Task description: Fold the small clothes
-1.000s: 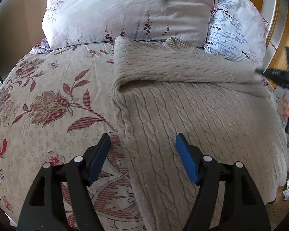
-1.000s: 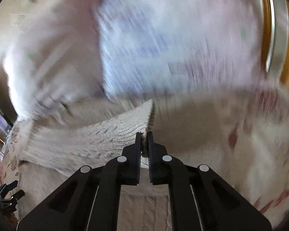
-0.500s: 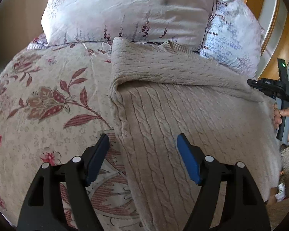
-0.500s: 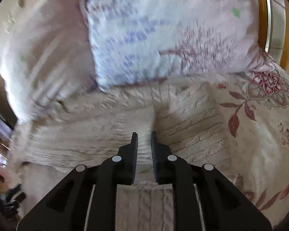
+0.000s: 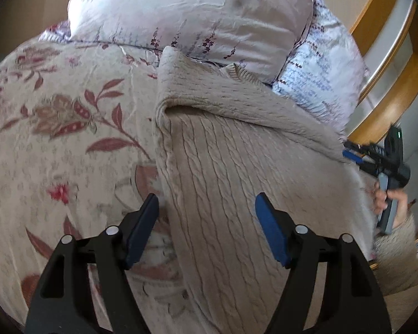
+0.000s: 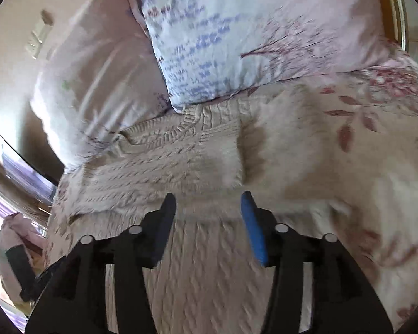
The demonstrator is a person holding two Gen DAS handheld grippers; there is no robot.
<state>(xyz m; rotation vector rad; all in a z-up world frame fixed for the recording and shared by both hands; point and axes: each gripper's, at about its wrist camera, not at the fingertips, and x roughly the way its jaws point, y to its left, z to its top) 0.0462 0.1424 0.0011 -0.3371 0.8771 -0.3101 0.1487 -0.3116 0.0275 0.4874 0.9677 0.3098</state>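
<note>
Sweater [image 5: 237,172] flat on bed [image 5: 69,144], collar by the pillows [image 5: 197,19]. Sleeves look folded across the top; body fold still to do. My left gripper [image 5: 206,222] and right gripper [image 6: 207,222]: jaws wide, holding nothing

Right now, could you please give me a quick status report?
Left gripper open, empty. Right gripper open, empty. Beige cable-knit sweater flat on floral bedspread, sleeve folded across. Nothing in the way.
</note>
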